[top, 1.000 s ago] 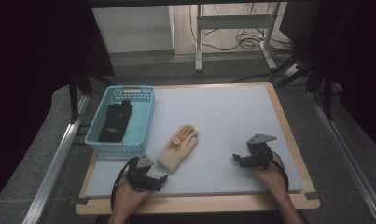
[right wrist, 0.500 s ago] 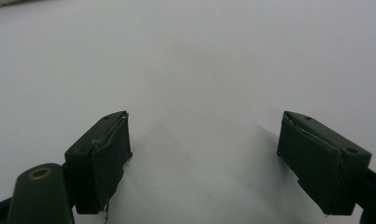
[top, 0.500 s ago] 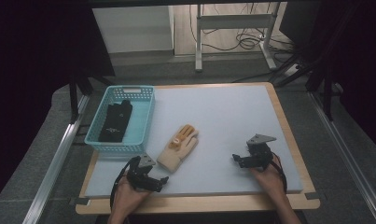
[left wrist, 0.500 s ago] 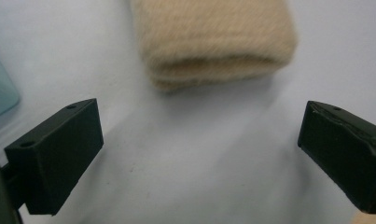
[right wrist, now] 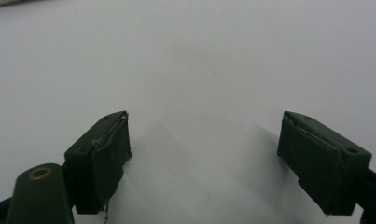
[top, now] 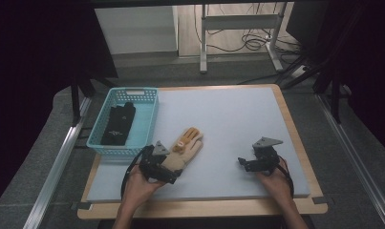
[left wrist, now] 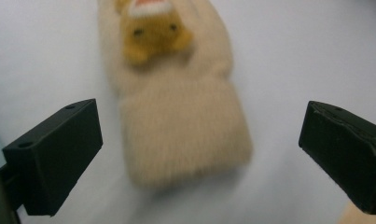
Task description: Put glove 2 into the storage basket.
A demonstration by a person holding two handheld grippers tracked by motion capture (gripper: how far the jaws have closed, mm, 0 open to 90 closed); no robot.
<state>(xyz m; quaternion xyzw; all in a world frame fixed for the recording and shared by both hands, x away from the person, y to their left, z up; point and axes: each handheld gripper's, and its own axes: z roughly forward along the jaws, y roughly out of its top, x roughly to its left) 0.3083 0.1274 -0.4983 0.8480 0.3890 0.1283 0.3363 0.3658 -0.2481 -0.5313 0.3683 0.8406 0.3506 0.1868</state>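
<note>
Since a second ago, the left tongs [top: 167,168] have been brought forward onto the cuff of the beige knitted glove with an orange animal patch [top: 182,151], which is now bracketed between their spread jaws, ungripped, on the pale grey worktop [top: 228,114]. Beyond-left of these tongs a light blue plastic basket [top: 147,102] holding a black glove [top: 119,124] is seen. The right tongs [top: 245,163] are held released over bare worktop, well apart from the beige glove.

Grey floor [top: 47,157] — white metal stand [top: 238,21], tangled cables [top: 252,40].
</note>
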